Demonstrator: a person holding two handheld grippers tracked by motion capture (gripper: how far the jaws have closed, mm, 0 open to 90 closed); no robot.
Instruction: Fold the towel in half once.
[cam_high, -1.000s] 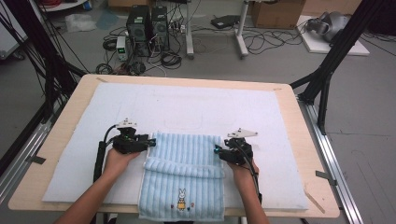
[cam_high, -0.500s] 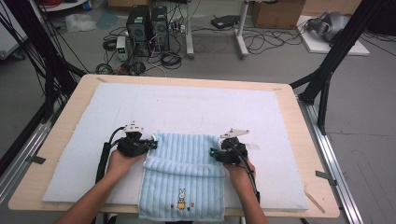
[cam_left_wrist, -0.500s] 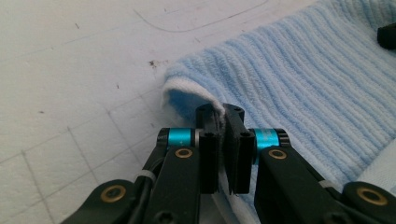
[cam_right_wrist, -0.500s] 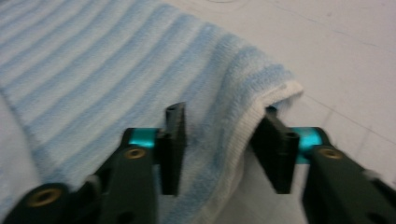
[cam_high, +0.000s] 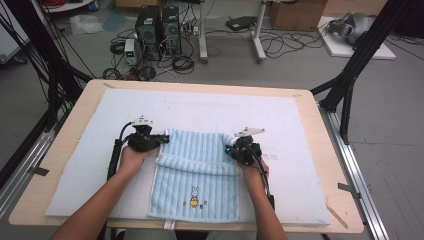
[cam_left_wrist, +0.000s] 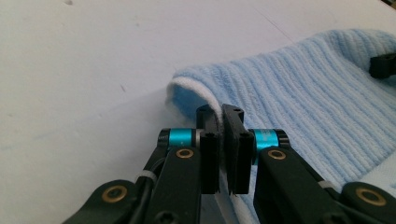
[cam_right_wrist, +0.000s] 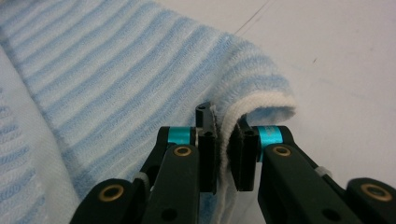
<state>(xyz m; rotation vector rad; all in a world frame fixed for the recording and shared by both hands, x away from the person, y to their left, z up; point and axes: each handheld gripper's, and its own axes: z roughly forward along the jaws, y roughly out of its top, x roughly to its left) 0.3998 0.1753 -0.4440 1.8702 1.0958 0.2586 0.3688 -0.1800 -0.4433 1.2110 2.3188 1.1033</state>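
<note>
A light blue striped towel (cam_high: 197, 165) with a small rabbit picture lies folded on the white mat (cam_high: 200, 110). My left gripper (cam_high: 159, 140) is at its left edge and my right gripper (cam_high: 231, 150) at its right edge, both beside the raised fold. In the left gripper view the left gripper (cam_left_wrist: 223, 114) is shut on the towel's (cam_left_wrist: 299, 93) white hem. In the right gripper view the right gripper (cam_right_wrist: 224, 121) has just been closing and now pinches the towel's (cam_right_wrist: 116, 65) folded edge.
The mat covers most of a wooden table (cam_high: 325, 150). Bare mat stretches beyond the towel and to both sides. Black frame posts (cam_high: 350, 80) stand at the table's corners. Computer towers (cam_high: 157, 25) and cables sit on the floor behind.
Both grippers closed on the towel's side edges and moved away from the person. The towel's far fold slid farther up the mat with them.
</note>
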